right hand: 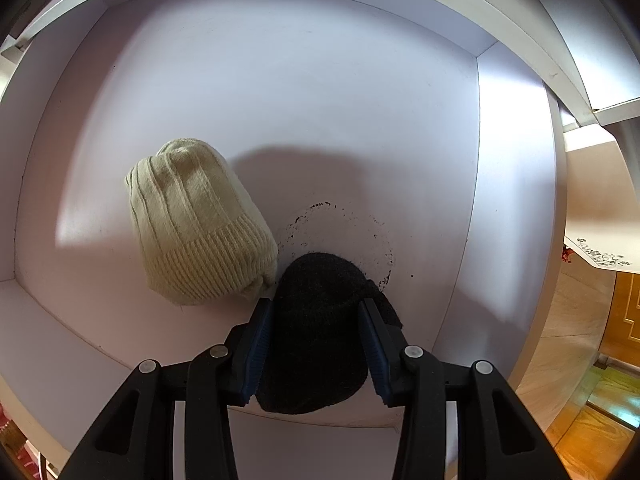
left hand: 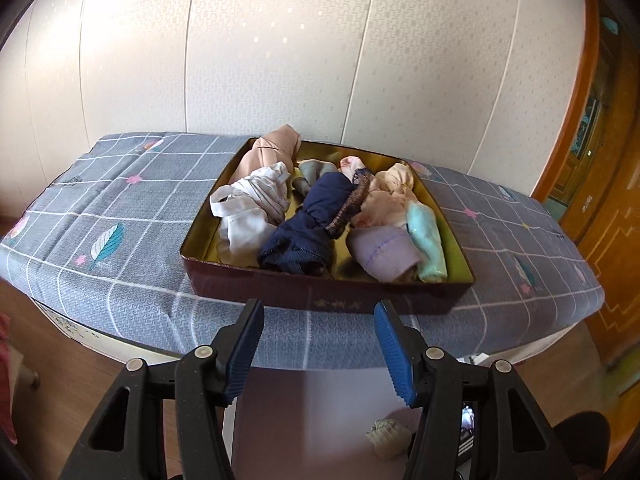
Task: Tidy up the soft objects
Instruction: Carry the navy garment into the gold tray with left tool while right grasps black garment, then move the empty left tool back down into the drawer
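In the right wrist view my right gripper (right hand: 315,302) points down into a white drawer (right hand: 280,100), shut on a black knitted bundle (right hand: 316,332) that rests on the drawer floor. A cream ribbed knitted bundle (right hand: 196,224) lies just to its left, touching it. In the left wrist view my left gripper (left hand: 320,306) is open and holds nothing. It hangs in front of a dark red box (left hand: 280,288) with a gold inside. The box holds several rolled garments, among them a navy roll (left hand: 316,216), a white roll (left hand: 252,204) and a lilac roll (left hand: 384,254).
The box stands on a bed with a grey checked sheet (left hand: 100,200) against a pale wall. Below the left gripper the white drawer floor (left hand: 312,420) shows, with the cream bundle (left hand: 386,432) on it. A wooden door (left hand: 600,200) stands at the right.
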### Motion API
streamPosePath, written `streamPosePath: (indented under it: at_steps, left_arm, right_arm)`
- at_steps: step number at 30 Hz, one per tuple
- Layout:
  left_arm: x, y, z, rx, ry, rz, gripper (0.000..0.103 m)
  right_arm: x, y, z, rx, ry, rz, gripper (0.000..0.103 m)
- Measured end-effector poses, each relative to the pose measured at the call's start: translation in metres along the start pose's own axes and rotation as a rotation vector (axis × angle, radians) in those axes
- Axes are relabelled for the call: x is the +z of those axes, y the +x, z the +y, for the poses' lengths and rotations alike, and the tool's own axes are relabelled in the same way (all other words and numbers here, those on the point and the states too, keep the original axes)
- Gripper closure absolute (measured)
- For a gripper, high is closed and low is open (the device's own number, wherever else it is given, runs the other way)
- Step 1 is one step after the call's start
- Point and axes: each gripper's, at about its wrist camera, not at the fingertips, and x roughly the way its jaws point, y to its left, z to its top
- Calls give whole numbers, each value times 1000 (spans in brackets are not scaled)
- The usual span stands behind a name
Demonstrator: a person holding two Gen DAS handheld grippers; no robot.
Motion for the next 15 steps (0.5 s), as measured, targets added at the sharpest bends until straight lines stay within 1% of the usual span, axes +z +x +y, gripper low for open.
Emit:
streamPosePath:
  at_steps: [15]
  left_arm:
    - [-43, -5, -12, -18, 14, 50, 44]
  right_arm:
    - [-5, 0, 1, -8, -14, -2, 59]
